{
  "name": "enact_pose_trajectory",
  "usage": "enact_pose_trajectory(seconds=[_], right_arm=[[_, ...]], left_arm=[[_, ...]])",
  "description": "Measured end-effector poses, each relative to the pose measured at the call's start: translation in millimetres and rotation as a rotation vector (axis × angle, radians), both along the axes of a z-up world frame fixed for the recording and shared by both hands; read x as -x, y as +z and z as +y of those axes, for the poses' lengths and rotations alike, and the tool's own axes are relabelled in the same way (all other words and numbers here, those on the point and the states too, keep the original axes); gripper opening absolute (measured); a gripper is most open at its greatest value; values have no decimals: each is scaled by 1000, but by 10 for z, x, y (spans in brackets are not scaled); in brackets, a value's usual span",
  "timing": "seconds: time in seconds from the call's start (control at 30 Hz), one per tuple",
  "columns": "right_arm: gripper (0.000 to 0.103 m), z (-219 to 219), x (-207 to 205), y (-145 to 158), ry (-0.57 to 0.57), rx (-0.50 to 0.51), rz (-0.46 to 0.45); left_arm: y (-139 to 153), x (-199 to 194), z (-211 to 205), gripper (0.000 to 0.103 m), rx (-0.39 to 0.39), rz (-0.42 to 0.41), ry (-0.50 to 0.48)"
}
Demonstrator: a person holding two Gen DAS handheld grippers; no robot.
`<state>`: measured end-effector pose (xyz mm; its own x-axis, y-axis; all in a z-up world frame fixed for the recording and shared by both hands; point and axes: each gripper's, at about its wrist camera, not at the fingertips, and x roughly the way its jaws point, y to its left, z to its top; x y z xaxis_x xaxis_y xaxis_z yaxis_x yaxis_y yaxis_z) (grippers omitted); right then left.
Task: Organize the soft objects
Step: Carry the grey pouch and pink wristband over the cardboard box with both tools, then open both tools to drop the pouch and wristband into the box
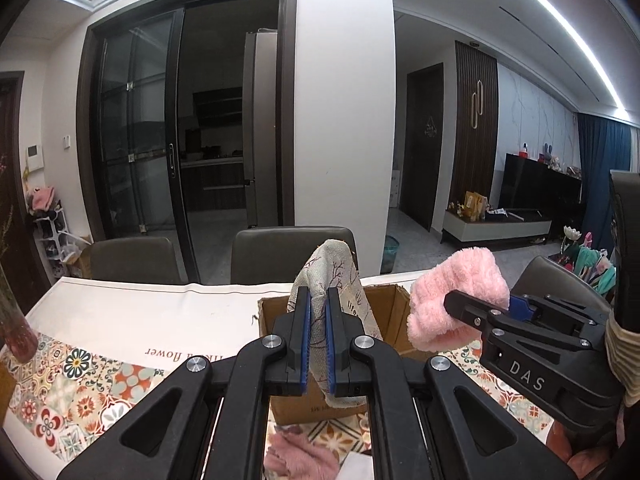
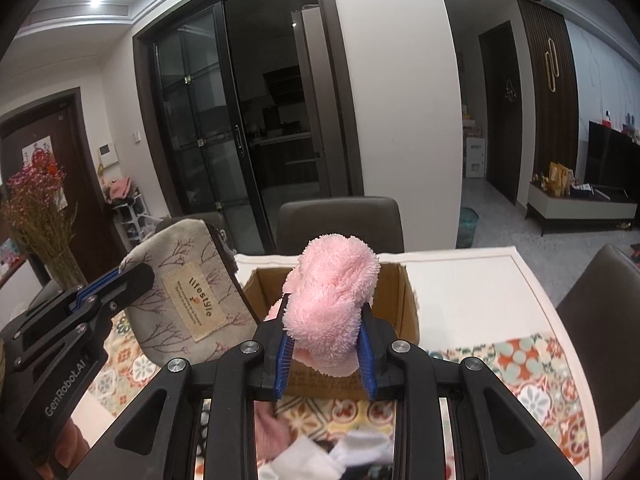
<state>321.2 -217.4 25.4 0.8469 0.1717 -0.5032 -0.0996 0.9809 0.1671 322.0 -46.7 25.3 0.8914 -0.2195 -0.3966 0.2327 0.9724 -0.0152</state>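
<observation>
My left gripper [image 1: 319,300] is shut on a grey fabric pouch [image 1: 334,276] printed with branches and a "lifestyle" label; it holds the pouch upright above the near left of an open cardboard box [image 1: 390,320]. The pouch also shows in the right wrist view [image 2: 188,300], with the left gripper [image 2: 136,276] on its left edge. My right gripper [image 2: 326,320] is shut on a fluffy pink cloth [image 2: 332,300] and holds it above the box [image 2: 400,300]. In the left wrist view the pink cloth [image 1: 456,292] hangs at the box's right side.
The box stands on a table with a patterned tile cloth [image 1: 80,376]. More soft items lie near me: a pink furry piece [image 1: 296,456] and white cloth [image 2: 352,456]. Dark chairs [image 1: 280,252] stand behind the table. A vase of dried flowers [image 2: 40,216] stands at the left.
</observation>
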Motion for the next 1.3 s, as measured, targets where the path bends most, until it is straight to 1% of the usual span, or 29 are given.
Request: enact_pose_trajectory(seconds=[0.2, 0.37, 0.5, 0.67, 0.83, 1.07, 1.13, 1.17, 1.2, 1.23, 1.27, 1.3], right_arm=[[29, -19, -282, 4, 3, 20, -1], [29, -25, -532, -53, 2, 42, 22], [29, -17, -706, -106, 4, 57, 41], [29, -16, -912, -257, 5, 79, 97], [29, -36, -1115, -459, 20, 78, 170], [31, -43, -1290, -720, 32, 85, 264], [33, -45, -1310, -769, 33, 95, 281], [37, -53, -1323, -787, 33, 96, 290], [44, -60, -1336, -806, 37, 95, 299], [48, -56, -1355, -809, 41, 97, 308], [52, -49, -1366, -817, 44, 100, 317], [52, -52, -1376, -818, 43, 102, 321]], left_arm=[[-62, -263, -74, 8, -21, 16, 3], [-129, -508, -145, 8, -41, 48, 8], [-221, -679, -219, 8, -75, 82, 9], [-350, -890, -252, 8, -86, 147, 3], [-477, -1028, -305, 8, -99, 208, -6], [-614, -1208, -383, 9, -116, 279, -23], [-647, -1233, -378, 12, -115, 295, -22], [-659, -1244, -375, 13, -114, 298, -24], [-662, -1245, -375, 18, -113, 302, -26], [-662, -1247, -387, 23, -108, 304, -29], [-674, -1249, -374, 25, -105, 305, -31], [-673, -1244, -375, 30, -104, 304, -30]])
